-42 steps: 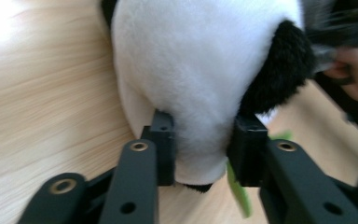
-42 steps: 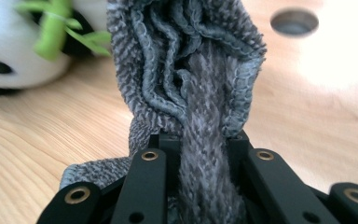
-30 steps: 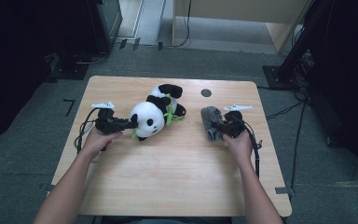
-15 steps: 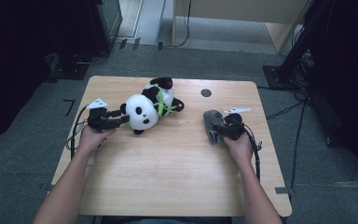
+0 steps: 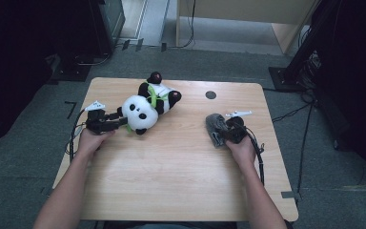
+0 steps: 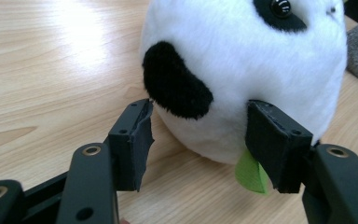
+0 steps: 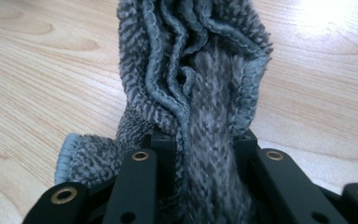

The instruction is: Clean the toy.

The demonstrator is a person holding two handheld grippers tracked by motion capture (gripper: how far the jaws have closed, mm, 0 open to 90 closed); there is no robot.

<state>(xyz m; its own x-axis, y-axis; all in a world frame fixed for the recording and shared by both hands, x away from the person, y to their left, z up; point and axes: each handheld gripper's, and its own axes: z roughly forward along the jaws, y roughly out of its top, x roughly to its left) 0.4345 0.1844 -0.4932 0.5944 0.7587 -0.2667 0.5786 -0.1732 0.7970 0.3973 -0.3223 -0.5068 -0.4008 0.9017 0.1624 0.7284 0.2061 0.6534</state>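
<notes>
Jaws of the left gripper (image 6: 198, 140) have just been opening and now stand apart around the panda's (image 5: 145, 107) head, pads clear of the plush. Right gripper (image 7: 200, 144) clamps a bunched grey cloth (image 7: 191, 79) near the desk's (image 5: 181, 186) right edge. Release looks done; wiping the panda seems left. It lies near the far-left corner, long axis diagonal, head toward the left edge.

jaws just opened astride the panda's head (image 6: 242, 70); green tag (image 6: 251, 173) below
</notes>
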